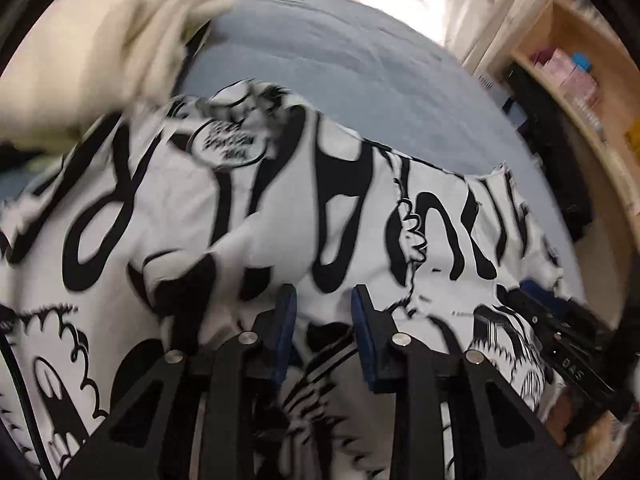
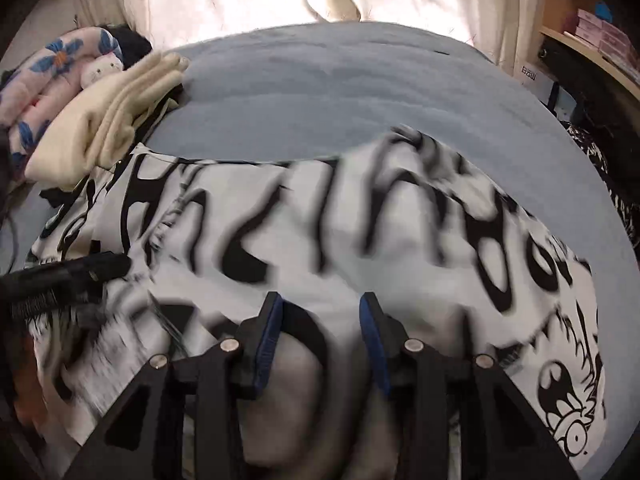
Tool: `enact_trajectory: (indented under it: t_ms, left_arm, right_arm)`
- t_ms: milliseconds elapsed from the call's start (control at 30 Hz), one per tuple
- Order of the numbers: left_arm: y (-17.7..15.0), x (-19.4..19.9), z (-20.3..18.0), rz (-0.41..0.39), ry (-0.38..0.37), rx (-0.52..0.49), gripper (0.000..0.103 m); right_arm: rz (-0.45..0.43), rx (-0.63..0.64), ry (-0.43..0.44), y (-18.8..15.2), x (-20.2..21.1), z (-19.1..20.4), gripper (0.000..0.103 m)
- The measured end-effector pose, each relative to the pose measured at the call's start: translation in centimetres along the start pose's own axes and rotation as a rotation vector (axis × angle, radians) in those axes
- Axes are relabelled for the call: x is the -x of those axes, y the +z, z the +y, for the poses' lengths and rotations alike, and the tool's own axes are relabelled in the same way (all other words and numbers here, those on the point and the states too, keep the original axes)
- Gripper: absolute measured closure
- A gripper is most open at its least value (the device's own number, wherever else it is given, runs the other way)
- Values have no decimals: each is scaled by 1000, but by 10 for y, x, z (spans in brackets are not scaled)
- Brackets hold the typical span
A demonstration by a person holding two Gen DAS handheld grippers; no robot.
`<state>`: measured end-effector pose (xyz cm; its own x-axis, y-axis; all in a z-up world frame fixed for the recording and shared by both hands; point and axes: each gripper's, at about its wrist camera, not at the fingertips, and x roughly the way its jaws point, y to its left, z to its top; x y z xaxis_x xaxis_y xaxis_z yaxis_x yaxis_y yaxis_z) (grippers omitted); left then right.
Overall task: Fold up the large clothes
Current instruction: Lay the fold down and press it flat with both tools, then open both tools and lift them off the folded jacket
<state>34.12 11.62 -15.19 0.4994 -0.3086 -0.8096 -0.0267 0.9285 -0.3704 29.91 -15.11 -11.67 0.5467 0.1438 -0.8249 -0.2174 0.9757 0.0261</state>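
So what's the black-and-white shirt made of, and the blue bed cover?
The shirt looks like soft matte knit cloth, probably cotton: it rumples into loose folds, and a stitched seam shows in the left view. The bed cover looks like fuzzy, brushed fabric, maybe fleece: dull, with gentle ripples and no shine.

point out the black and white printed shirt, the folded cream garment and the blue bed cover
black and white printed shirt (image 2: pixel 320 248): right wrist view, middle of the print
folded cream garment (image 2: pixel 104 120): right wrist view, top fold
blue bed cover (image 2: pixel 340 92): right wrist view, bare area beyond the shirt
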Motion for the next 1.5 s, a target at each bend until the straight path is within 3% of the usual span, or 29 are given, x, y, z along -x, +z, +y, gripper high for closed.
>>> enact_trajectory:
  t_ms: [100, 133, 167, 267, 433, 633, 700, 1033, 1133, 1333, 1500]
  left_arm:
    - [-6, 5, 20, -3, -61, 40, 80]
    - [-7, 5, 22, -3, -71, 43, 80]
    - [-7, 3, 22, -3, -70, 41, 80]
    - [-9, 4, 16, -7, -37, 21, 80]
    - [-13, 12, -1, 0, 38, -6, 77]
    - [-29, 43, -18, 1, 98, -56, 54]
    - [-34, 61, -23, -15, 110, -68, 52]
    - [-69, 161, -54, -68, 145, -139, 51]
    - [-79, 197, -61, -92, 140, -145, 44]
    - [-102, 259, -69, -142, 151, -159, 43]
    - [-123, 294, -67, -156, 125, -142, 41]
  right_arm:
    - [18, -60, -33, -21, 7, -35, 62]
    - [36, -82, -104, -29, 6, -46, 41]
    - [29, -103, -109, -33, 8, -53, 30]
    - [33, -161, -72, -37, 15, -65, 29]
    - [36, -158, -93, -32, 27, -56, 30]
    - [7, -123, -92, -32, 54, -37, 30]
    - [-1, -118, -84, -30, 66, -32, 29]
    - [-97, -136, 10, -26, 173, -7, 29]
    - [-132, -114, 21, -30, 208, 2, 29]
    - [-225, -42, 44, -48, 288, 29, 29]
    - [-280, 22, 44, -63, 330, 49, 29]
